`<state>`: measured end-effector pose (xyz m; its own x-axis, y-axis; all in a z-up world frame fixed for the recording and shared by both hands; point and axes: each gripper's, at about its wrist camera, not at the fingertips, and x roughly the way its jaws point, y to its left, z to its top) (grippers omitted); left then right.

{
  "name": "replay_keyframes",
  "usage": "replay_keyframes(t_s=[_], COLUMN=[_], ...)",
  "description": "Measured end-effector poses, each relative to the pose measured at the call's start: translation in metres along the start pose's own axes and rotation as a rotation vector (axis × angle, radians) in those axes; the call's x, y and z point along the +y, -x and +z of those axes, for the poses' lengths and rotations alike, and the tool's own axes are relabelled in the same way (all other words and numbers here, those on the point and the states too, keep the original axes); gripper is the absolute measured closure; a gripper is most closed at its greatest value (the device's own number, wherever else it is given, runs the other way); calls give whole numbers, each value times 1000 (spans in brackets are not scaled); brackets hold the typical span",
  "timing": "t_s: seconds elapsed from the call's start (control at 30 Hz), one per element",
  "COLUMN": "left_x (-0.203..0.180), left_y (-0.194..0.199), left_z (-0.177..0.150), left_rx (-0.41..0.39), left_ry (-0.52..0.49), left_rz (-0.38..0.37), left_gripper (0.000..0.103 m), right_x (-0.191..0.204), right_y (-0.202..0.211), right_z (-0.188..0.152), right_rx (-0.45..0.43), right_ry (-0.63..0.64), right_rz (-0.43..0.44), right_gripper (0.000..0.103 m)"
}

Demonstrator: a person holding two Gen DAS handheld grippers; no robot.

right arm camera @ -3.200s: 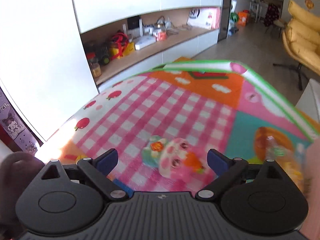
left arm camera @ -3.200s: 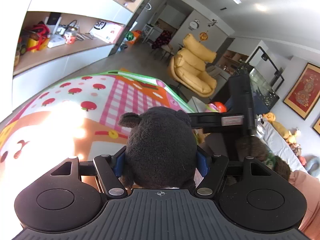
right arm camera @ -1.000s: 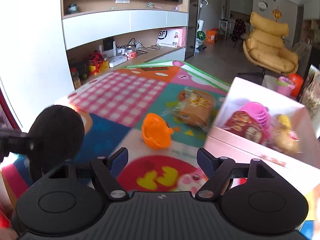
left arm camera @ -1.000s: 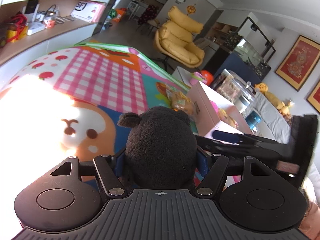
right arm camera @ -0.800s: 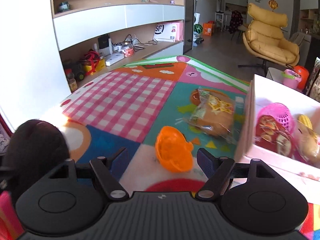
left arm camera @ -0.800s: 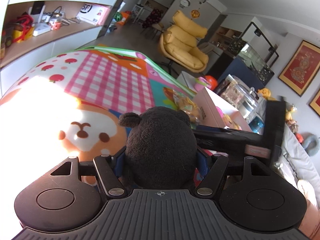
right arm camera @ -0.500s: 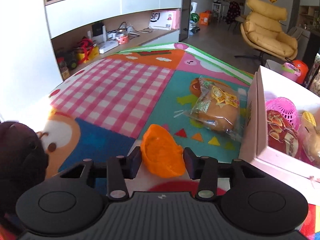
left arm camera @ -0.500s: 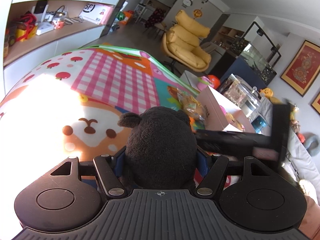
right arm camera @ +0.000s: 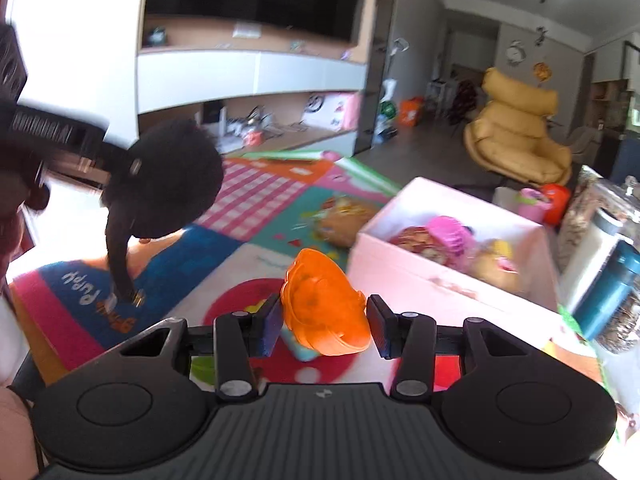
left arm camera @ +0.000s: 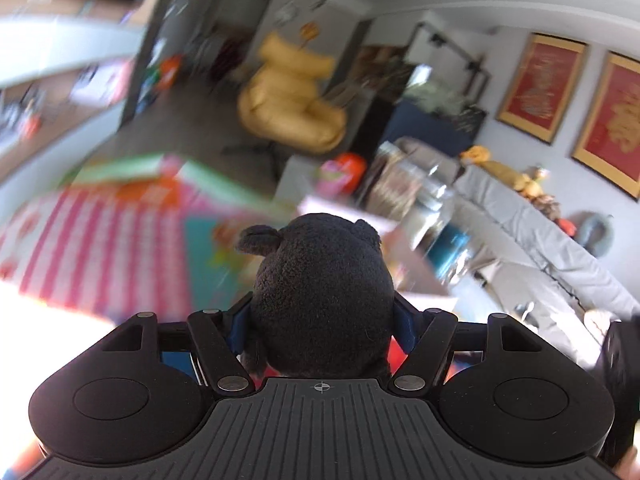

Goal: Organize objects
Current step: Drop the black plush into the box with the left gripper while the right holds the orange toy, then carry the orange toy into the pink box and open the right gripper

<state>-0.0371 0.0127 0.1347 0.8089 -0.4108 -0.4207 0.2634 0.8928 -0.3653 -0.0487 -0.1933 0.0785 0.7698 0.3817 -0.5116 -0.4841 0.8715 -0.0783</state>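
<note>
A black plush toy (left arm camera: 320,296) fills the middle of the blurred left wrist view, with my left gripper (left arm camera: 322,326) shut on its sides. The same plush toy (right arm camera: 172,184) hangs in the air at the left of the right wrist view, held by the left gripper's dark body there. My right gripper (right arm camera: 323,326) is shut on an orange plastic toy (right arm camera: 320,312), lifted above the colourful play mat (right arm camera: 248,200). A pink-white box (right arm camera: 420,276) with several toys inside stands just right of it.
A wrapped bun (right arm camera: 344,220) lies on the mat beside the box. A jar with a teal lid (right arm camera: 612,288) stands at the right edge. A yellow armchair (right arm camera: 516,128) is behind, a grey sofa (left arm camera: 540,248) runs along the wall, and low shelves (right arm camera: 256,128) line the back.
My right gripper closed on the orange toy and lifted it off the mat toward the box. My left gripper rose and swung with the plush toy still held.
</note>
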Motion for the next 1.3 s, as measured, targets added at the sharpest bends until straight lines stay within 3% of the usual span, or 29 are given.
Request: replay_keyframes(t_s=[0.17, 0.33, 0.4, 0.5, 0.57, 0.67, 0.8, 0.9, 1.07, 1.2, 1.3], left_x=[-48, -69, -72, -79, -81, -77, -64, -57, -34, -21, -13], left_y=[-62, -121, -148, -195, -212, -205, -177, -161, -124, -100, -85], left_z=[42, 62, 58, 38, 21, 15, 35, 42, 21, -12, -32], left_rx=[-85, -122, -67, 130, 217, 179, 6, -43, 6, 102, 144], left_ry=[-87, -16, -24, -133, -230, -260, -134, -102, -68, -142, -204], left_rz=[-68, -160, -160, -50, 4, -7, -49, -32, -62, -69, -44], left_gripper=[30, 28, 27, 28, 29, 30, 31, 31, 31, 31, 31], right_x=[-22, -40, -47, -52, -53, -54, -56, -56, -66, -95, -119], right_y=[4, 1, 0, -2, -3, -4, -12, -14, -3, 14, 7], right_z=[-13, -25, -30, -36, -38, -41, -43, -43, -30, 10, 50], right_rx=[-49, -42, -33, -22, -19, -19, 4, 15, -16, -115, -175], right_ry=[-62, -110, -128, -146, -151, -156, -161, -169, -163, -201, -208], right_rz=[-2, -13, -18, -22, -23, -17, -14, 0, -17, -14, -82], right_gripper=[58, 58, 58, 58, 58, 58, 58, 58, 58, 58, 58])
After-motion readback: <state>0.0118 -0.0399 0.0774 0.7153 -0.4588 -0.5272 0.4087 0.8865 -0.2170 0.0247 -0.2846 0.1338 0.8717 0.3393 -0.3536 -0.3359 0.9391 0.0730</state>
